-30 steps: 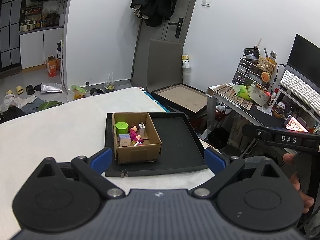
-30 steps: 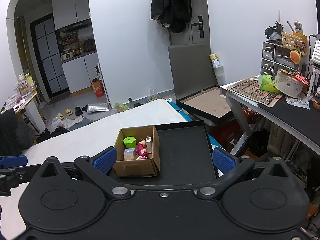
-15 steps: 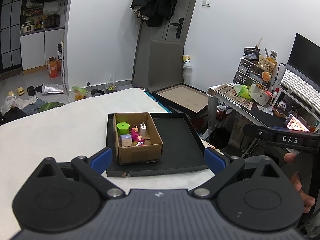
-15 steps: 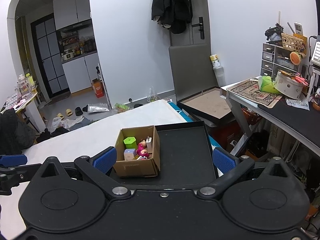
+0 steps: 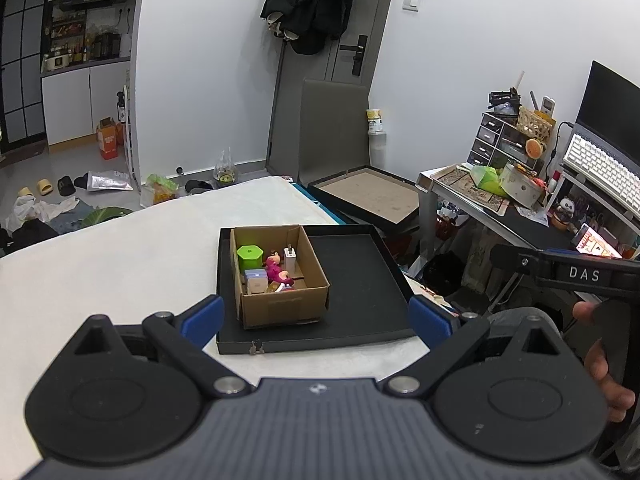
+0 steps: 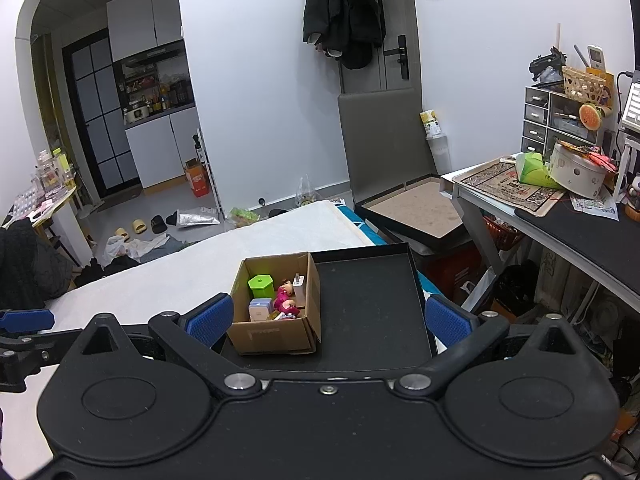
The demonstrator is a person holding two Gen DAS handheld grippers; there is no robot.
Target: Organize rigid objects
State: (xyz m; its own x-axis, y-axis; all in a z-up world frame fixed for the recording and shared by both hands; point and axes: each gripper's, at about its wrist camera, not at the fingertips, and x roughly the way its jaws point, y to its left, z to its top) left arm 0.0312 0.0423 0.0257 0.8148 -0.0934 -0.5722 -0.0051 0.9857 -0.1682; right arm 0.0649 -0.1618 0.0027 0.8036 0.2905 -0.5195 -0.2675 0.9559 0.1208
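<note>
Left gripper (image 5: 316, 316) spread wide, empty | right gripper (image 6: 328, 320) likewise spread, empty | small open brown cardboard box (image 5: 280, 276) ahead between both, on flat black tray (image 5: 360, 276) | holds green hexagonal plastic container (image 5: 249, 255), pink toy figure (image 5: 276, 272), white plug adapter (image 5: 290, 258) | likely light, stiff, smooth; pinch container's flat sides.

White walls (image 6: 280, 80) enclose the room. A grey door (image 5: 352, 40) has a dark coat (image 5: 308, 0) hung on it and a grey panel (image 5: 332, 128) leaning at its foot. To the left, an arch (image 6: 100, 8) opens onto a kitchen with white cabinets (image 6: 160, 152) and a black-framed glass door (image 6: 96, 120). Slippers (image 6: 132, 228) and bags (image 6: 196, 216) litter the grey floor (image 5: 60, 168). At the right stands a cluttered desk (image 6: 560, 216) with small drawers (image 6: 556, 120).
</note>
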